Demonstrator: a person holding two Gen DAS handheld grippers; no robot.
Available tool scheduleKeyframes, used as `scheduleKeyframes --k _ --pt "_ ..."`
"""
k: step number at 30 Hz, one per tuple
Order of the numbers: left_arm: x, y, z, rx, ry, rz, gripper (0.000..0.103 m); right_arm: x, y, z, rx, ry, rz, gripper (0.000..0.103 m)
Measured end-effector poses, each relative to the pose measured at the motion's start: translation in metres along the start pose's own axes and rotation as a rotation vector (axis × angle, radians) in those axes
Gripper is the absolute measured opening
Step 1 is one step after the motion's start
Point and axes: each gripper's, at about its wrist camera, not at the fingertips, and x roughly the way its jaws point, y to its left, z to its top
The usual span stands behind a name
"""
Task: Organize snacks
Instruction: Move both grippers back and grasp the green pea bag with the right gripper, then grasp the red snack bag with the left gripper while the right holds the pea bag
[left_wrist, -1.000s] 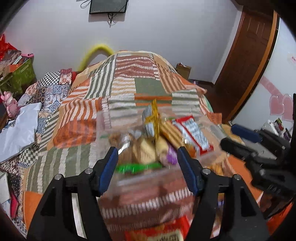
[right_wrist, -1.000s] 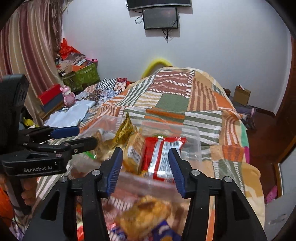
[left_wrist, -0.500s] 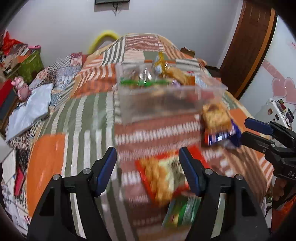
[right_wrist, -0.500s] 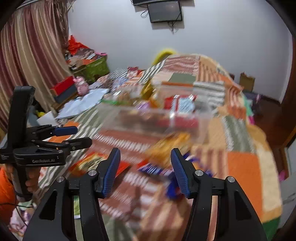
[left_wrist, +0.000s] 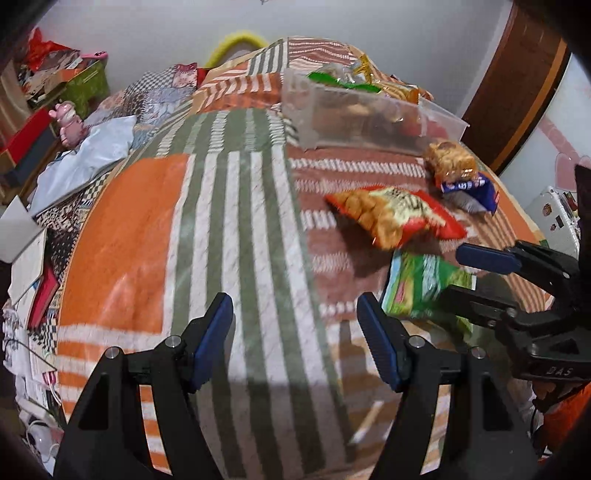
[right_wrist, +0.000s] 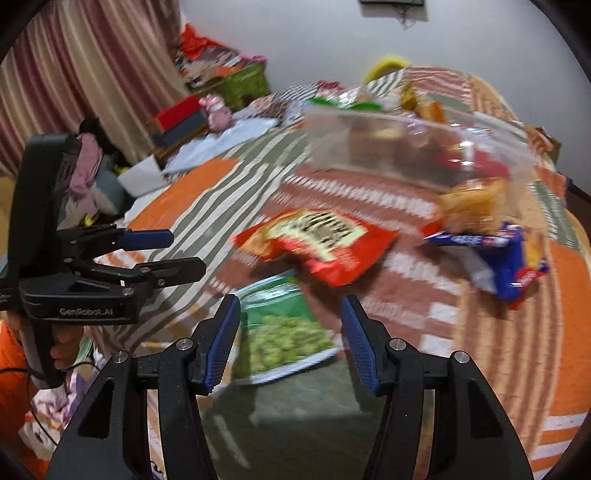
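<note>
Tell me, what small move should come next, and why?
Probably lower the right gripper onto the green snack bag. Its jaws stand open with the bag lying loose on the bedspread just beyond them, while the clear box already holds other snacks.

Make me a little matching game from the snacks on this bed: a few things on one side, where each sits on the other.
Things:
1. green packet
2. red packet
3. blue packet
4. clear box

Places:
A. far end, filled with snacks
B. nearest, in front of the right hand-held gripper
C. middle of the blanket, just beyond the green one
D. right side, close to the box

Pairs: 1-B, 2-C, 3-D, 4-A
</note>
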Motion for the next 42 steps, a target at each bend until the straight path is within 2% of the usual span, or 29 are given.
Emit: scheduleKeyframes --k 6,11,13,18,21,26,29,37,42 --pt "-0.006 -0.004 -0.007 0.02 -0.01 -0.006 0.069 0.019 0.01 -0.002 -0.057 0.057 -0.027 0.053" --pt "-0.009 -0.013 -0.003 0.033 -0.02 -0.025 0.069 0.019 0.01 -0.009 -0.065 0.05 -0.034 0.045" --pt "-0.009 -0.016 -0.001 0.036 -0.021 -0.028 0.069 0.014 0.012 -0.01 -0.072 0.034 -0.034 0.041" --pt "-0.015 -0.022 0.003 0.042 -0.035 -0.036 0.07 -0.005 0.013 -0.007 -0.076 -0.036 -0.04 0.039" --pt "-0.021 -0.028 0.009 0.053 -0.053 -0.035 0.079 -0.021 0.008 -0.007 -0.056 -0.081 -0.027 0.038" --pt "-0.024 -0.043 0.022 0.087 -0.092 -0.045 0.084 -0.049 -0.009 -0.008 0.001 -0.153 -0.037 0.038" --pt "-0.017 -0.051 0.03 0.109 -0.092 -0.062 0.093 -0.064 -0.023 -0.008 0.038 -0.191 -0.066 0.038" --pt "0.046 -0.069 0.053 0.185 0.007 0.002 0.093 -0.085 -0.06 -0.013 0.133 -0.229 -0.093 0.038" --pt "0.064 -0.087 0.072 0.266 0.003 0.027 0.093 -0.084 -0.078 -0.016 0.174 -0.229 -0.093 0.038"
